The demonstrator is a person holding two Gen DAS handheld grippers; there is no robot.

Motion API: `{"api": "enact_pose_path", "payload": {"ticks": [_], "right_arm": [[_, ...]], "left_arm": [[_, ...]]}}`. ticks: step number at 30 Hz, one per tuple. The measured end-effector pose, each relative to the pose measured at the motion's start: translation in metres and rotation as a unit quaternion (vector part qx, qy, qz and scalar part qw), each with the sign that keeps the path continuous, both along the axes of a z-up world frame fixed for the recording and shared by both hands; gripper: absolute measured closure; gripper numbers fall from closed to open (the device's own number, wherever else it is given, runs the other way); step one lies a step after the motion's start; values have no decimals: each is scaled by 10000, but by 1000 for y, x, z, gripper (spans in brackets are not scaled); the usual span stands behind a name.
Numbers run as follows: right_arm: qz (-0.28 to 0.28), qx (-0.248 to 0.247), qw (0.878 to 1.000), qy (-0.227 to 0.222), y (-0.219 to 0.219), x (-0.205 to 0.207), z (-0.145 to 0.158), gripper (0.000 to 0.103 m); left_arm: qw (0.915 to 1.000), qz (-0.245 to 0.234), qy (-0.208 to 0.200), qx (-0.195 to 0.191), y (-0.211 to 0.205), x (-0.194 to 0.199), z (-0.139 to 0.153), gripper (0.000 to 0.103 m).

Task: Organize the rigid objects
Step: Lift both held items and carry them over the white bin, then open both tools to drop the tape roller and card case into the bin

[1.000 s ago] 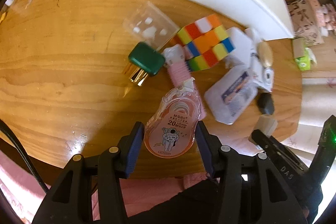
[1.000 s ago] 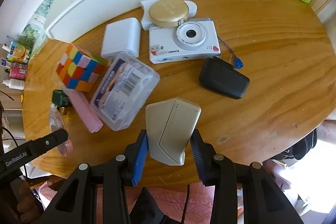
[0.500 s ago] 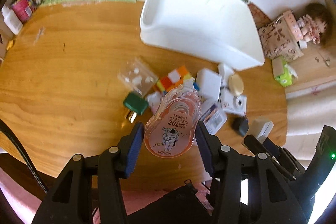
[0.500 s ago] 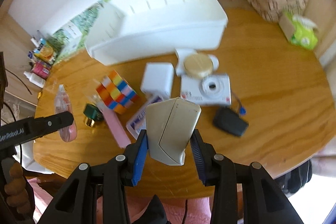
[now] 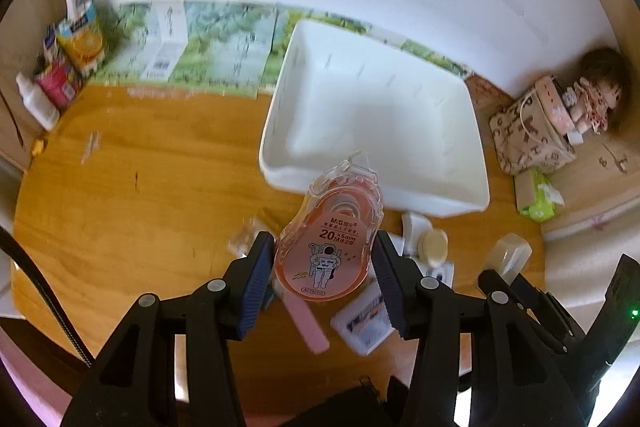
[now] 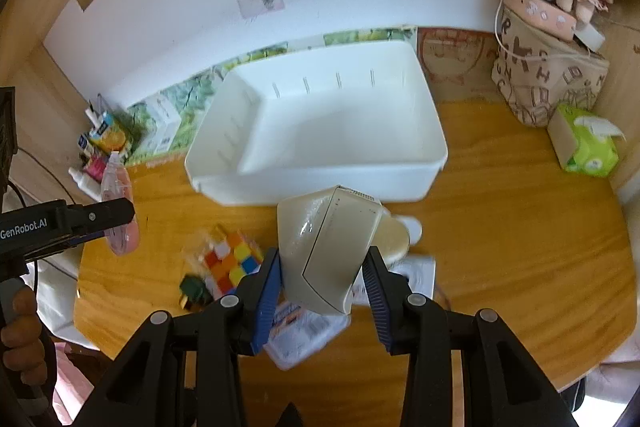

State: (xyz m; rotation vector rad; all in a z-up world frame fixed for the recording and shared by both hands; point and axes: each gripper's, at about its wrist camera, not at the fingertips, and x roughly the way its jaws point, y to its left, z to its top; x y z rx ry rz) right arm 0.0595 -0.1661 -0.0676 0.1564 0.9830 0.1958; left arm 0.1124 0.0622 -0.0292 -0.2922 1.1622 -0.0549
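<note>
My left gripper is shut on a clear pink correction tape dispenser and holds it high above the wooden table. My right gripper is shut on a cream wedge-shaped plastic device, also lifted. A large white bin stands with nothing in it at the back of the table, just beyond both held things; the same white bin fills the middle of the left wrist view. In the right wrist view the left gripper and its tape dispenser show at the left edge.
Below lie a colour cube, a green plug, a clear lidded box, a white camera and a pink strip. Cartons and bottles stand back left; a patterned bag, doll and green tissue pack back right.
Both grippers have risen well above the table with their objects still held and tilted up toward the wall, so the white bin's inside has come into view.
</note>
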Motion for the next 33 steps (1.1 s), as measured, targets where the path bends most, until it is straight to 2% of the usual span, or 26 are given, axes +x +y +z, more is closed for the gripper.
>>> {"api": "enact_pose_path", "payload": {"ticks": [5,11,18,24,29,33], "right_arm": [[94,116,9991,-386,-4,21,9,62],[227,130,9957,-891,-5,46,14,62],[346,95,9901,-1360,-5,72,11,62],[455,47,9888,-1418,-7,98,-6,62],[612,-116,9899,-1274,-3,119,-23,62],[639,-138,9901,-1242,2,128,-35,62]], "left_arm": [[9985,-60,-517,173,-6,18,11,49],[9946,-140,-1027,-1,-11,33,7,49],[9829,-205,-1829,-10,-17,44,-6,49],[9777,-159,-2091,-81,-18,61,-19,49],[9706,-386,-2372,153,-28,74,-24,49],[9708,-401,-2362,122,-31,84,-31,49]]}}
